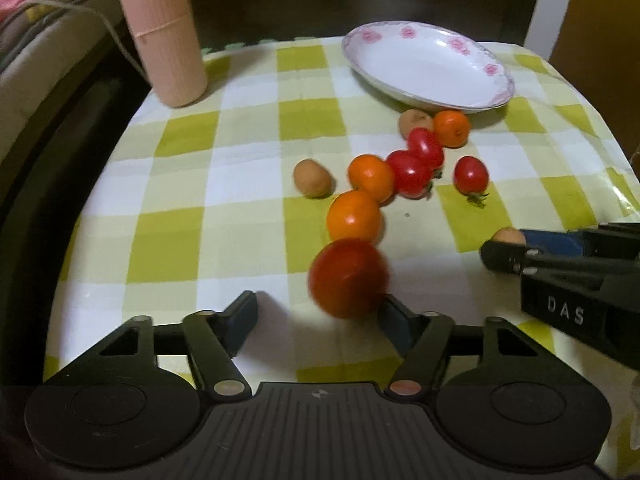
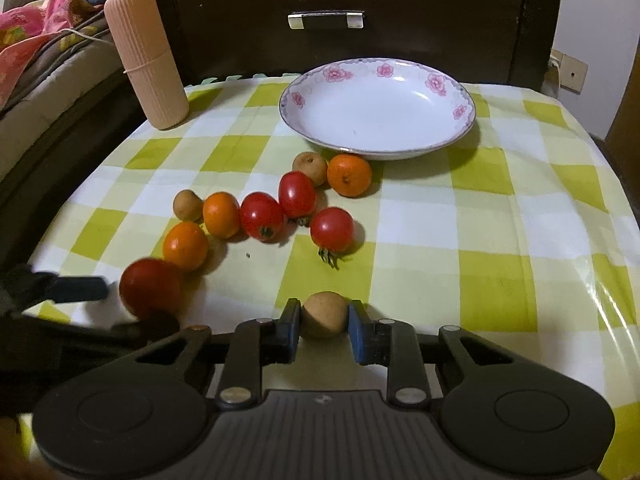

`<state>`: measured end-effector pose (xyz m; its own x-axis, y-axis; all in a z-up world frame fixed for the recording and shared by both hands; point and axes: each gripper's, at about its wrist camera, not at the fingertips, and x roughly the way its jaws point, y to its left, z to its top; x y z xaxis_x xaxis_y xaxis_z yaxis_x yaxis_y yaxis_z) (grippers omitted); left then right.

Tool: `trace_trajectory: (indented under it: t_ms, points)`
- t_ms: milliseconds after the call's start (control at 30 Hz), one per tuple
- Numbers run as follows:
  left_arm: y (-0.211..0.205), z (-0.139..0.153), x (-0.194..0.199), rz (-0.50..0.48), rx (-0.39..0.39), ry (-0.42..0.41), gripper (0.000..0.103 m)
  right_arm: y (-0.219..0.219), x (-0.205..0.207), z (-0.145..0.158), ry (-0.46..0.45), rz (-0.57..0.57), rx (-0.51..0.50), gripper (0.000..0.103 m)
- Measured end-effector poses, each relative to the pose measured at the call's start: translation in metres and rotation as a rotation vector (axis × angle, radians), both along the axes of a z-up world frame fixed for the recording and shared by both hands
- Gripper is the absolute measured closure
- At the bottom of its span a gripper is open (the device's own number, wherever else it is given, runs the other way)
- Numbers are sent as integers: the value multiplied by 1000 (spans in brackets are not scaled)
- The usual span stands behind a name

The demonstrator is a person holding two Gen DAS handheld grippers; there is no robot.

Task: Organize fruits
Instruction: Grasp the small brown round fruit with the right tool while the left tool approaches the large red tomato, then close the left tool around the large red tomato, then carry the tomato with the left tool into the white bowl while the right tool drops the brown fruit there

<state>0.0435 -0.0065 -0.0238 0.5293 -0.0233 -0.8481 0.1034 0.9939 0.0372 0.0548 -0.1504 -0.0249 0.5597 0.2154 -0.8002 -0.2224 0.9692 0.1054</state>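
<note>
Red tomatoes, oranges and small brown fruits lie scattered on a green-checked cloth before a white flowered plate [image 1: 430, 66] [image 2: 378, 110], which holds nothing. My left gripper [image 1: 320, 316] is open; a blurred red tomato [image 1: 348, 278] [image 2: 150, 288] sits against its right finger, not clamped. My right gripper [image 2: 324, 322] is shut on a brown fruit [image 2: 324, 314], low over the cloth; it shows in the left wrist view [image 1: 508, 237] at the right. An orange [image 1: 354, 216] lies just beyond the blurred tomato.
A tall pink ribbed container [image 1: 160, 32] [image 2: 146, 56] stands at the table's back left. A dark wooden drawer front [image 2: 326, 20] rises behind the table. Bedding [image 2: 36, 40] lies off the left edge. The right half of the cloth [image 2: 520, 220] is bare.
</note>
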Motion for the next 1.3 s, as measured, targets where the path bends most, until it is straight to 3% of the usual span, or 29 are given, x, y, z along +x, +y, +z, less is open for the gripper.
trace_trajectory:
  t_ms: [233,700,767,900,1300]
  points:
    - [-2,-1,11,3,-15,-6,36,-9,-5,1,9,-15,46,78]
    - [-2,-4,18,12,-7,-18,28,-14,-8,2,29,-27,72,78]
    - [-3,-3,17,11,-10,-17,33,-16,-11,2,40,-34,78,78]
    - [-9,0,13,-24,-2,-19,53,-22,-14,4,58,-53,99,78]
    - [2,13,5,-1,-89,4,54,-25,-22,21,37,-77,99,78]
